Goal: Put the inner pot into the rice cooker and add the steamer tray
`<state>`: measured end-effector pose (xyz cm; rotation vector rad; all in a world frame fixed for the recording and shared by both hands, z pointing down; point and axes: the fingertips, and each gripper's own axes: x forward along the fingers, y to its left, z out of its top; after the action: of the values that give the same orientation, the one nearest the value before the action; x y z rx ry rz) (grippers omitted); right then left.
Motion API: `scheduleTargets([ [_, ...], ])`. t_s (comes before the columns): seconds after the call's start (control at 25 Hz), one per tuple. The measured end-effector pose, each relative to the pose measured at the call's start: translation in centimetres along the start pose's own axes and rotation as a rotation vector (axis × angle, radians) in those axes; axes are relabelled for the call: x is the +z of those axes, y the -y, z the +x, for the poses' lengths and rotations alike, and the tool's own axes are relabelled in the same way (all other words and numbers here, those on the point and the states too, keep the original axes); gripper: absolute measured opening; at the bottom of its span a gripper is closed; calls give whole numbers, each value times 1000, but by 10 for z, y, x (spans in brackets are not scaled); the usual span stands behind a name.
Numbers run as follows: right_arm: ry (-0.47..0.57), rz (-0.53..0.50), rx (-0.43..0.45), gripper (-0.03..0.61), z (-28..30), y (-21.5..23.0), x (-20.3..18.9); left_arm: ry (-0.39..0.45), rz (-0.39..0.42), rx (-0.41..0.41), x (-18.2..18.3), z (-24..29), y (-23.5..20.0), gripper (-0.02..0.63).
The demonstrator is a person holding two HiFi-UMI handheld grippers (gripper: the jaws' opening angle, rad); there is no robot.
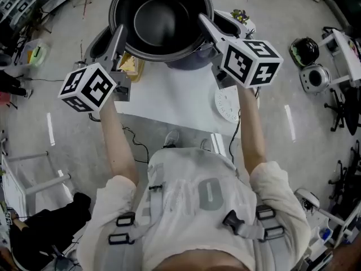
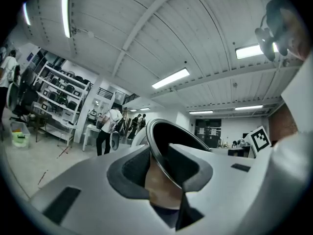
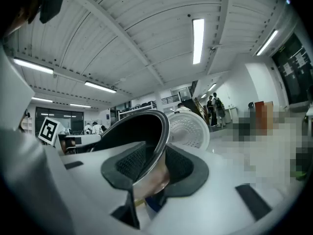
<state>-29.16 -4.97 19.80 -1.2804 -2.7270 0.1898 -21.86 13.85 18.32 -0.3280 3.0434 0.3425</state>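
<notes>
Left tool [image 1: 120, 38]: jaws partly spread and clamped on the left rim of a black round metal inner pot [image 1: 161, 18]. In the left gripper view the thin rim runs between the two dark grey pads [image 2: 131, 173], one pad on the outer wall and one inside the bowl. Its black-and-white marker cube sits at the near end, towards the person.

Right tool [image 1: 207, 28]: jaws partly spread and pinching the opposite, right rim of the inner pot. In the right gripper view the mesh-textured pads [image 3: 131, 163] press on both faces of the shiny wall, just under the lip.

Inner pot: hangs between the two tools, mouth upward, carried by the rim alone and clear of everything beneath it.

Dark grey rounded rice cooker body [image 1: 194, 58]: below the right tool's jaws, partly covered by the pot.

White perforated round steamer tray [image 3: 188, 129]: beyond the right tool's tips, past the pot's rim, apart from both tools.

White flat surface [image 1: 169, 95]: under and behind both tools, towards the person.
</notes>
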Motion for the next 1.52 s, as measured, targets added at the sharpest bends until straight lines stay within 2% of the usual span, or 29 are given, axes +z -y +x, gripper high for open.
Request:
scheduleTargets([
  [0.32,25,82,-193,126,-5,40,2,-41,-13,-147,-5,63,4,114],
  [0.48,20,116,-302,127,-14,59,-8,-115,8,-224,-18,92,12,114],
  [0.64,-14,127,-353,127,-15,69,-21,-186,26,-238,-38,109,11,114],
  [0.84,-82,152,-348,127,-6,95,-39,-247,6,-214,-66,132,8,114],
  [1.0,-121,170,-326,129,6,106,-51,-248,-56,-197,-80,143,-1,114],
  [1.2,-176,195,-299,127,22,114,-70,-298,-37,-147,-99,148,-16,114],
  [1.52,-244,243,-300,129,40,124,-95,-387,-39,-136,-123,165,-35,114],
])
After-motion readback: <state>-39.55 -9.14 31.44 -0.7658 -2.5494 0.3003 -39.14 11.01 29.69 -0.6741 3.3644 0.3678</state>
